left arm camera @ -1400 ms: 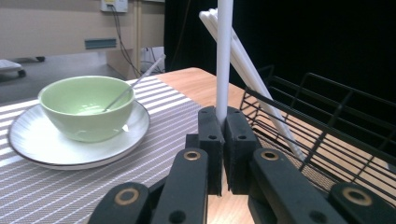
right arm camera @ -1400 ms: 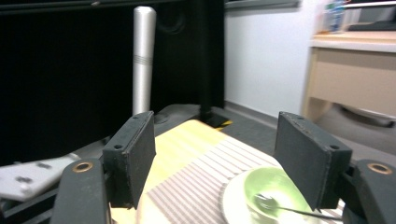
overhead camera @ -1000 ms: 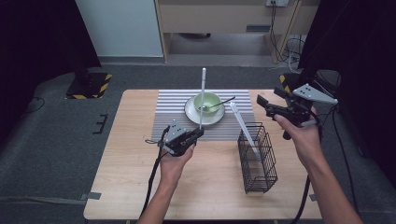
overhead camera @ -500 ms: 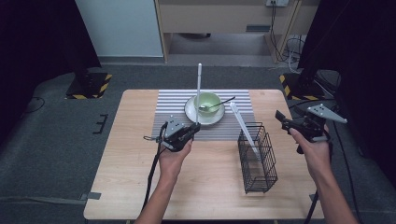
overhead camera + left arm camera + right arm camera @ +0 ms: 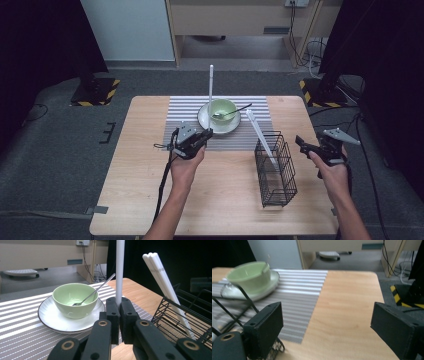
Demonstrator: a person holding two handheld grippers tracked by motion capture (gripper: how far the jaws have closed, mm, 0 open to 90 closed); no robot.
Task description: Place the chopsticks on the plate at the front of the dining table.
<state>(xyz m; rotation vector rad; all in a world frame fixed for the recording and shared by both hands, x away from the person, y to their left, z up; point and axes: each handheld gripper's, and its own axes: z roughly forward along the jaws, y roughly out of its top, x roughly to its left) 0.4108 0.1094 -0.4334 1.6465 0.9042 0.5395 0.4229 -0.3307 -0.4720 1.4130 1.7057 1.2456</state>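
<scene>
My left gripper point(image 5: 204, 135) point(image 5: 119, 302) is shut on a white chopstick point(image 5: 210, 95) point(image 5: 119, 270) and holds it upright just in front of the green bowl point(image 5: 222, 109) point(image 5: 75, 298). The bowl sits on a white plate point(image 5: 204, 120) point(image 5: 47, 317), with a metal spoon point(image 5: 235, 111) point(image 5: 100, 287) resting in it. Two more white chopsticks point(image 5: 260, 132) point(image 5: 163, 282) lean in the black wire basket point(image 5: 275, 170) point(image 5: 175, 312). To the right of the basket my right gripper point(image 5: 303, 143) point(image 5: 327, 322) is open. Its jaws have just been opening, with nothing between them.
A grey striped mat point(image 5: 185, 107) point(image 5: 297, 290) lies under the plate at the table's far middle. Bare wood point(image 5: 130, 190) point(image 5: 352, 302) shows at the front left and the far right. Past the table's far edge are a dark floor and cables point(image 5: 305, 50).
My right hand has come down and back toward the person, to table height right of the basket, and its jaws have widened. The left gripper has kept still with the chopstick.
</scene>
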